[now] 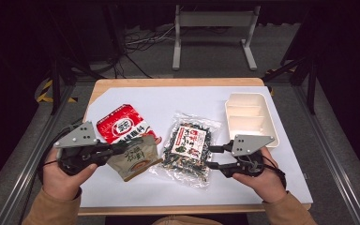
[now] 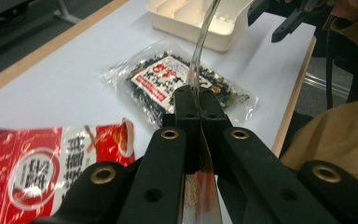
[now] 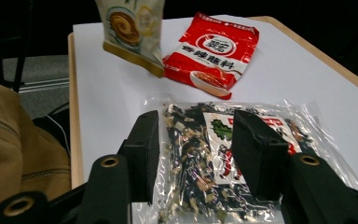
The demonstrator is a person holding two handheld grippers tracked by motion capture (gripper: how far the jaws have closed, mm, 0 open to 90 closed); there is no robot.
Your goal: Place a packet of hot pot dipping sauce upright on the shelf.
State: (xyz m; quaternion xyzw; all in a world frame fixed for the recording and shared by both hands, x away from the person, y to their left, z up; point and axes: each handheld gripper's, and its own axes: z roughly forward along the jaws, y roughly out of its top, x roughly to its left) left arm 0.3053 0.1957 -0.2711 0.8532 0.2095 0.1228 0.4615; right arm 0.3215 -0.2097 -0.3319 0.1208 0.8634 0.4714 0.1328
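Observation:
My left gripper [image 1: 122,149] is shut on the top edge of a beige sachet [image 1: 137,161] with a brown swirl picture, at the table's front left. In the left gripper view the sachet [image 2: 200,51] runs edge-on up from the closed jaws. It hangs in the right gripper view as the beige sachet [image 3: 130,28], lower edge close to the table. A clear packet of dark dried bits [image 1: 187,147] lies flat in the middle. My right gripper [image 1: 213,156] stands open at its right edge, and its jaws straddle the clear packet [image 3: 205,158] without pressing on it.
A red seasoning packet [image 1: 124,124] lies flat behind the sachet, seen also as the red packet [image 3: 212,53]. A white divided tray [image 1: 269,124] stands at the back right of the white mat. The table's wooden front edge [image 1: 192,209] runs close to both hands.

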